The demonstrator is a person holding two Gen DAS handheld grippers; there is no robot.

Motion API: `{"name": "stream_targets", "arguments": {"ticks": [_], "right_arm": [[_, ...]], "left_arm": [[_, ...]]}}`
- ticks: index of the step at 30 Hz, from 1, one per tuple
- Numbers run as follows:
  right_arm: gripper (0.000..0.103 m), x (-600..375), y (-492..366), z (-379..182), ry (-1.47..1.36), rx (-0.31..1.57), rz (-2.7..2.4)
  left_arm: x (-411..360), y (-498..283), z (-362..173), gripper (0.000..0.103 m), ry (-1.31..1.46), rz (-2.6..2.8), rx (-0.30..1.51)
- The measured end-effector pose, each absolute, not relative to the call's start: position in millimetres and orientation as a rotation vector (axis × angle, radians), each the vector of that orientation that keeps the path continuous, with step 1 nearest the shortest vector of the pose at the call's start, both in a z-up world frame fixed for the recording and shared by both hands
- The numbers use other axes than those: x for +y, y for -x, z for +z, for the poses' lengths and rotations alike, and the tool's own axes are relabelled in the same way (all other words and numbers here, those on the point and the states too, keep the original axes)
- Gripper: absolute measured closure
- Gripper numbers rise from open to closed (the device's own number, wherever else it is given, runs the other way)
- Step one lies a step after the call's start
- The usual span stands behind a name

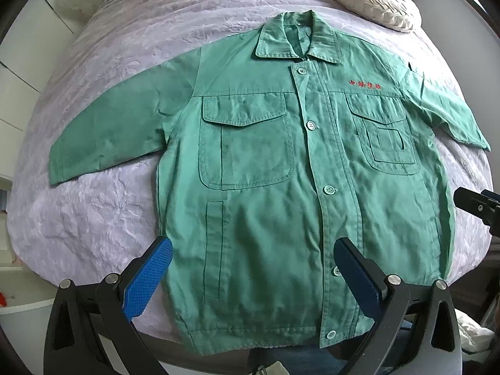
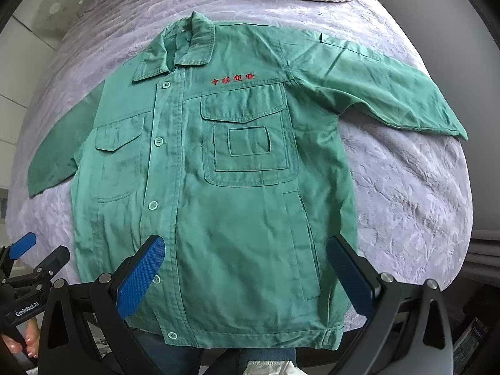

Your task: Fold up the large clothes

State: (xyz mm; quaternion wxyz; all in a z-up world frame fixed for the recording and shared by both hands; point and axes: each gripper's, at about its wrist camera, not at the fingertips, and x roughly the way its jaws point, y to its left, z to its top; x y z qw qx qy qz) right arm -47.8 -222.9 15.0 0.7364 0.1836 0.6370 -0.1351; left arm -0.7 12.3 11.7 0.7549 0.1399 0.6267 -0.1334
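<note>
Jacket (image 1: 268,168) lay face-up on the bed (image 1: 103,212), buttoned, collar at the far end, hem at the near edge w/ both sleeves spread out to the sides. That flat, symmetric layout probably suited folding: sleeves free to swing inward, seams easy to reach.

Left gripper (image 1: 253,278) hung over the lower front of the jacket, jaws wide apart, nothing between them. Right gripper (image 2: 247,276) sat likewise over the hem area on its side, also fully spread and empty. Whether either touched the cloth couldn't be told. Judged: fold not yet begun; both poised near the hem, maybe to pinch the bottom corners.

Left wrist view showed the wearer's-right sleeve in full and the cushion (image 1: 372,0) near the collar. Right wrist view showed the other sleeve (image 2: 384,90) to its cuff, the hem tab at the near corner, plus the left gripper's body w/ a person's fingers (image 2: 29,340) on its handle, unseen in the left view.
</note>
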Motion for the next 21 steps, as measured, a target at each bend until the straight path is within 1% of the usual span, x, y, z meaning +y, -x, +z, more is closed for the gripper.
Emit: {"name": "stream_targets", "arguments": {"ticks": [21], "right_arm": [[0.000, -221.6, 45.1, 13.6, -0.393, 1.405, -0.294]], "left_arm": [[12.9, -0.2, 9.6, 0.000, -0.303, -0.286, 1.376]]}}
